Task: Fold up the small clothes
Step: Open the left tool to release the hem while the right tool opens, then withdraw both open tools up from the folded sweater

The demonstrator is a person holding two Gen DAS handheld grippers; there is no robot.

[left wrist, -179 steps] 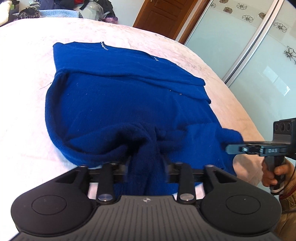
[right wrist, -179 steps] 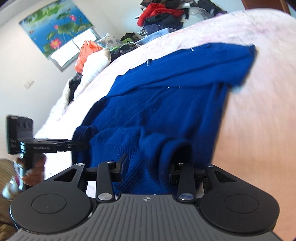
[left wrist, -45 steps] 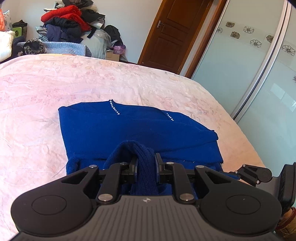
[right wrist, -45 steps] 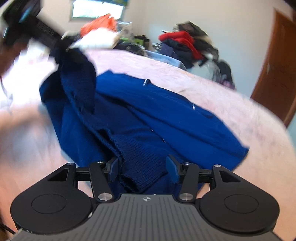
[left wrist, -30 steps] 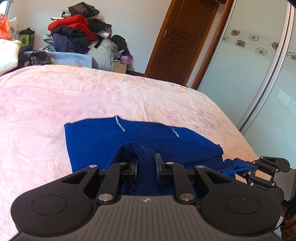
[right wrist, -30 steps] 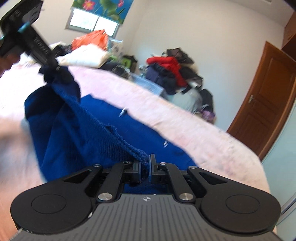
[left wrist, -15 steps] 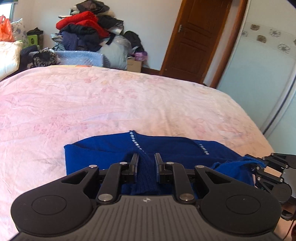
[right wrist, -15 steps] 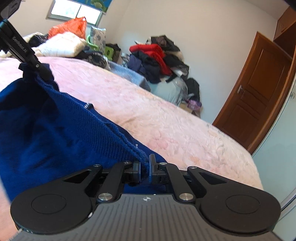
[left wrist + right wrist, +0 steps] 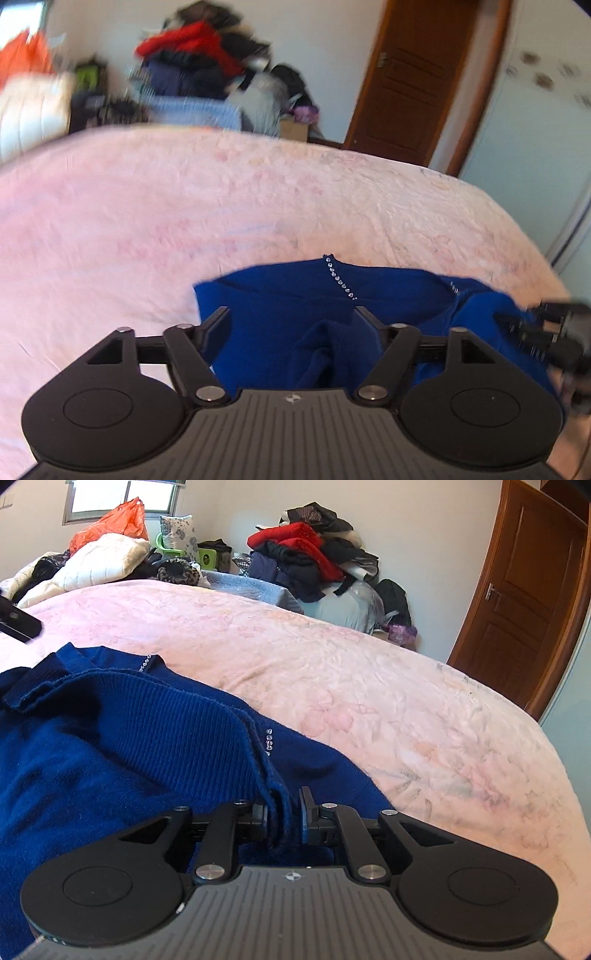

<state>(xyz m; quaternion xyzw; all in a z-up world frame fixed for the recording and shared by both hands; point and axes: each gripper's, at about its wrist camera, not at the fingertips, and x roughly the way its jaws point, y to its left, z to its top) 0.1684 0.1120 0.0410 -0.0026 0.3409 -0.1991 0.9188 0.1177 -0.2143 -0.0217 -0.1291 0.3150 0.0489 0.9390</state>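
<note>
Sweater (image 9: 110,746), royal blue knit, lies on the pink bedspread (image 9: 369,686) at the near edge of the bed, folded over on itself, with a ribbed hem band running across its upper layer. A line of small rhinestones (image 9: 339,276) marks the neckline at the sweater's far edge; a second short run of stones shows further right along that edge.

Left gripper (image 9: 291,328) sits directly over the sweater. Its jaws stand spread wide, with a bunched ridge of knit lying loose between them, touching neither finger in the left wrist view. That view is motion-blurred.

Right gripper (image 9: 283,818) is at the sweater's right corner. Its jaws are drawn close on either side of a fold of the ribbed hem, with a narrow gap showing beside the cloth; whether the pads press the knit cannot be told. This corner is lifted slightly off the layer beneath.

Beyond the sweater, past the far side of the bed, a heap of clothes (image 9: 310,550) topped with a red garment stands against the wall. A brown wooden door (image 9: 532,590) is to the right of the heap. An orange plastic bag (image 9: 110,520) and a white quilted pillow (image 9: 103,563) lie left of the heap.
</note>
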